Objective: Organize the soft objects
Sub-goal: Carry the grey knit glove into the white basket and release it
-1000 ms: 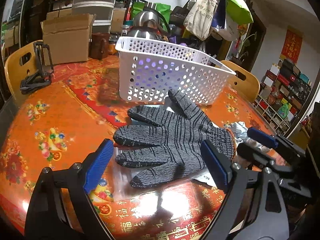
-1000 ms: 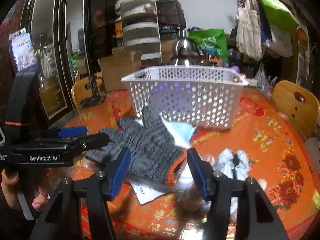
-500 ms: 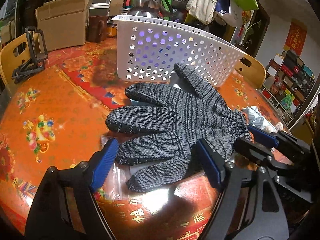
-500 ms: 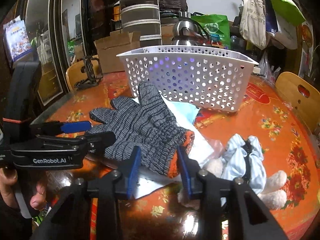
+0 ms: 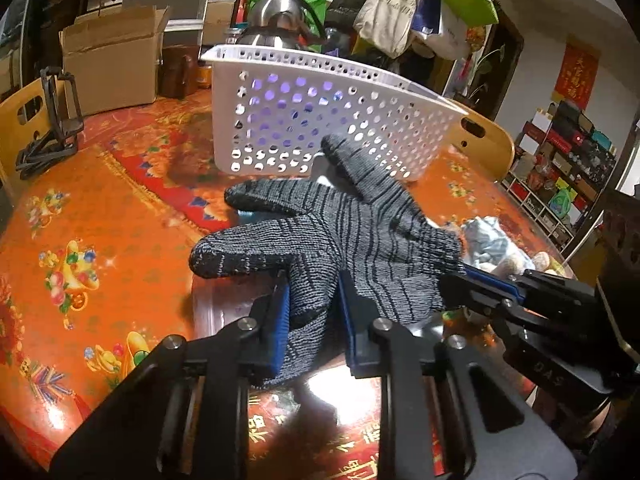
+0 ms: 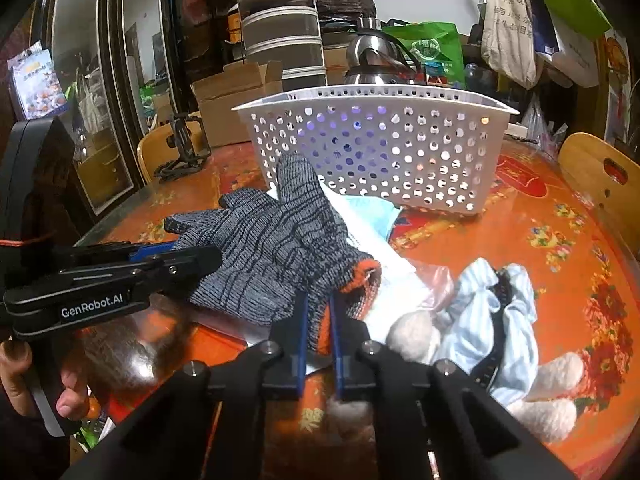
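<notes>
**Grey knitted work glove, pinched at two ends**

Item: a grey knitted work glove with dark stripes and an orange cuff (image 6: 276, 252), lying palm-flat on the table (image 5: 80, 208), fingers spreading toward the basket. It is resting on a clear plastic bag and white paper sheets (image 6: 384, 276) rather than on the cloth itself.

Holding: the right tool (image 6: 318, 336) is sitting clamped on the orange cuff edge, its blue pads nearly together with only knit between them. The left tool (image 5: 314, 316) is closing on the little-finger side of the glove, fabric already bunching between its pads. Gripping opposite ends is likely meant to keep the limp fabric stretched so that it lifts as one piece without dragging the sheets beneath.

Destination, by judgement: a white perforated plastic basket (image 5: 320, 120), standing just beyond the glove's fingertips, open top facing up.

Adjacent stock: a pale blue crumpled cloth with a dark band (image 6: 496, 312) and fluffy white pieces (image 6: 412, 336), lying just beside the cuff, probably awaiting the same sorting.

Surroundings: an orange floral tablecloth is covering the table; a brown cardboard box (image 5: 112, 68) and a steel kettle (image 5: 280, 20) are standing behind the basket.
</notes>
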